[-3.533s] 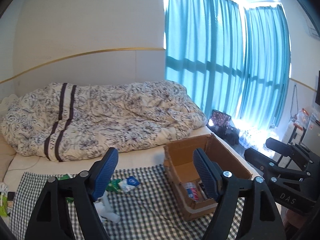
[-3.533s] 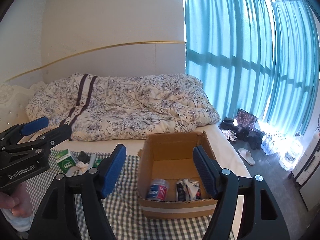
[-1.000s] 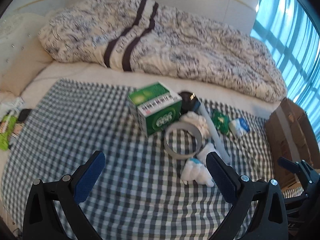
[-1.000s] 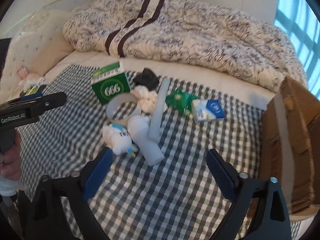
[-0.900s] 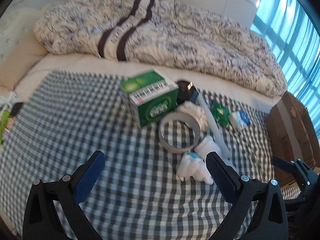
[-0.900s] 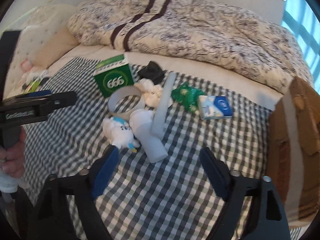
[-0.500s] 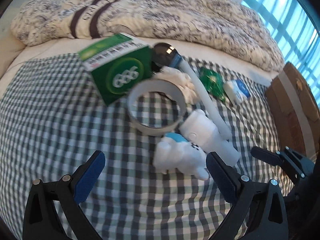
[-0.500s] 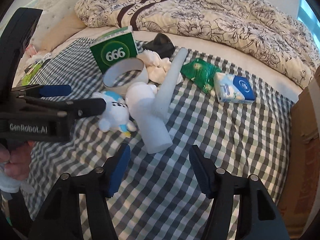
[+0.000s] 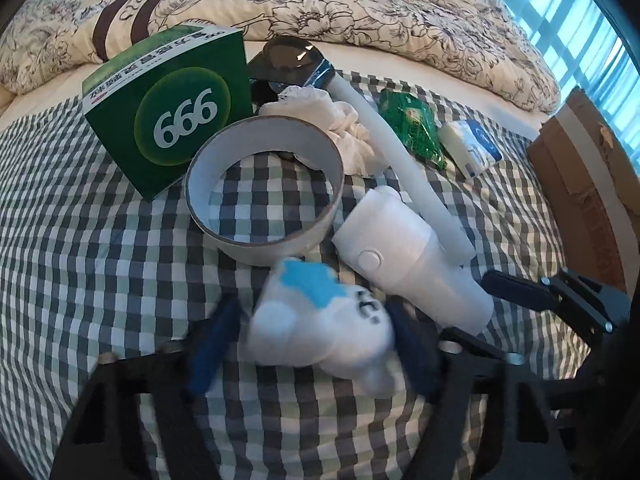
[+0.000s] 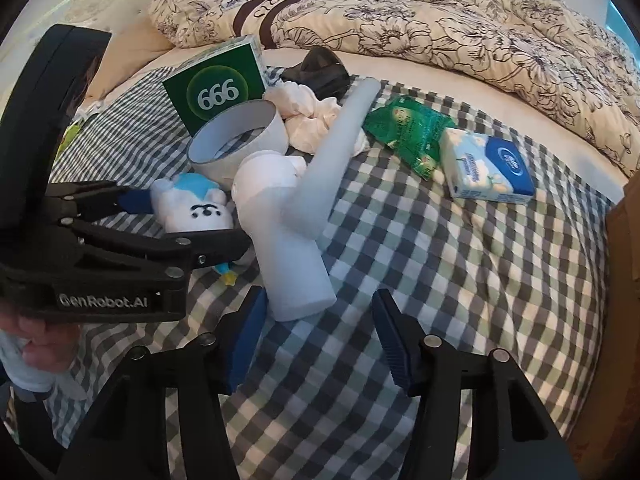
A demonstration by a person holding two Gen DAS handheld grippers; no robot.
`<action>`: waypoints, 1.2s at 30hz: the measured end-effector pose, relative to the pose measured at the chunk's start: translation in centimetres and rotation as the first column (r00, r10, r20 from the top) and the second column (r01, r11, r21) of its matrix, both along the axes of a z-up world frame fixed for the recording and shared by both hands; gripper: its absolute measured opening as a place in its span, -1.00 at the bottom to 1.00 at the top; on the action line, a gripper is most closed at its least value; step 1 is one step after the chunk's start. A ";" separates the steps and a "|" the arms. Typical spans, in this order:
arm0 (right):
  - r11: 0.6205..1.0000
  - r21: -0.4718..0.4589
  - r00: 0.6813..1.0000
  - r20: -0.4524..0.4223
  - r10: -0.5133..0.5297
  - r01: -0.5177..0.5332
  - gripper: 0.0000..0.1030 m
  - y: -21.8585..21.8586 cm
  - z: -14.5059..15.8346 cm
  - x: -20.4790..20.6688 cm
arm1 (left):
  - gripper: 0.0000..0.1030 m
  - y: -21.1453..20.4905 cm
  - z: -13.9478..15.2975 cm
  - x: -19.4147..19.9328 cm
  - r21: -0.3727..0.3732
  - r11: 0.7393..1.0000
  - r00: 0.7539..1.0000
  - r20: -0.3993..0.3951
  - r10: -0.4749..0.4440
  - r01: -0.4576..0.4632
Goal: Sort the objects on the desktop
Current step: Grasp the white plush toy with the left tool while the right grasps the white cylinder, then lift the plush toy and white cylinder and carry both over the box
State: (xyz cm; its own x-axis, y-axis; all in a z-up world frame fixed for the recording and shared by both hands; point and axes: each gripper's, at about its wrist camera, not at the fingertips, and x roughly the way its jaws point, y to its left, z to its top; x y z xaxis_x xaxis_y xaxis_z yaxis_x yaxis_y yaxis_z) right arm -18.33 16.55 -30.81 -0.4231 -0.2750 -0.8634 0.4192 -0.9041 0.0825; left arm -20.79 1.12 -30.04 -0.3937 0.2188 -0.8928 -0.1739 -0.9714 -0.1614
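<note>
- Reaching for the plush toy [image 9: 320, 320] — the left gripper [image 9: 316, 340] has its fingers apart, one on each side of it, not yet squeezing.
- Just past the right gripper [image 10: 316, 336], fingers apart and empty, lies the white bottle [image 10: 280, 232].
- Most things are not sorted yet — the green box [image 9: 172, 108], tape ring [image 9: 264, 200] and tissue pack [image 10: 484, 172] lie beyond the fingers on the bed.

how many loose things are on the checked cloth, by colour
green: 2, the 666 box and the foil packet
white: 5, the tape ring, crumpled cloth, plush toy, plastic bottle and tube
white and blue: 1, the tissue pack
black: 1, a dark object, kind unclear
total: 9
</note>
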 end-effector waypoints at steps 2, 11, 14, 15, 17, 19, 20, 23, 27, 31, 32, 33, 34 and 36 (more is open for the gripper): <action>1.000 -0.003 1.000 -0.001 0.008 -0.008 -0.05 -0.4 0.0 -0.2 | 0.27 -0.3 0.0 0.2 0.009 1.000 1.000 -0.001 0.004 -0.004; 1.000 -0.019 0.999 0.036 0.025 -0.024 -0.33 -2.0 -0.5 -0.9 | 0.27 -3.4 1.3 1.1 0.010 0.997 0.997 -0.027 0.077 -0.077; 0.999 -0.032 0.998 0.046 0.032 -0.031 -0.38 -2.4 -0.3 -0.5 | 0.27 -4.4 1.9 1.5 0.012 0.995 0.994 -0.042 0.104 -0.103; 0.999 -0.033 0.998 0.048 0.035 -0.033 -0.39 -2.5 -0.2 -0.4 | 0.27 -4.7 2.3 1.6 0.015 0.994 0.992 -0.050 0.113 -0.113; 0.999 -0.042 0.999 0.043 0.031 -0.030 -0.39 -2.6 0.3 0.1 | 0.27 -5.1 2.9 1.9 0.021 0.992 0.990 -0.064 0.128 -0.127; 0.999 -0.049 0.999 0.028 0.022 -0.021 -0.39 -2.5 0.9 0.6 | 0.27 -5.7 3.8 2.3 0.026 0.990 0.986 -0.082 0.143 -0.141; 0.999 -0.051 1.000 0.022 0.018 -0.017 -0.39 -2.5 1.3 0.9 | 0.27 -5.9 4.2 2.6 0.028 0.989 0.984 -0.092 0.150 -0.148; 0.998 -0.059 1.000 -0.007 0.010 -0.011 -0.39 -2.4 2.6 1.8 | 0.27 -6.4 5.7 3.3 0.034 0.986 0.979 -0.119 0.165 -0.162; 0.998 -0.070 0.999 -0.039 0.006 -0.009 -0.40 -2.6 4.5 2.8 | 0.27 -6.9 8.0 4.5 0.045 0.984 0.970 -0.162 0.178 -0.173; 0.996 -0.085 0.998 -0.070 -0.008 0.002 -0.41 -2.1 6.0 4.1 | 0.27 -7.1 9.9 5.7 0.055 0.982 0.963 -0.196 0.187 -0.179; 0.996 -0.090 0.997 -0.079 -0.014 0.007 -0.42 -1.9 6.3 4.4 | 0.27 -7.1 10.3 6.0 0.057 0.982 0.961 -0.204 0.188 -0.180; 0.996 -0.093 0.996 -0.082 -0.016 0.009 -0.42 -1.8 6.6 4.7 | 0.27 -7.1 10.7 6.3 0.059 0.982 0.959 -0.210 0.188 -0.180; 0.995 -0.095 0.996 -0.084 -0.018 0.010 -0.42 -1.7 6.9 5.0 | 0.27 -7.0 11.1 6.6 0.060 0.982 0.958 -0.216 0.188 -0.179; 0.995 -0.099 0.995 -0.093 -0.025 0.016 -0.43 -1.6 7.4 5.5 | 0.27 -7.0 11.7 7.1 0.062 0.982 0.955 -0.228 0.188 -0.179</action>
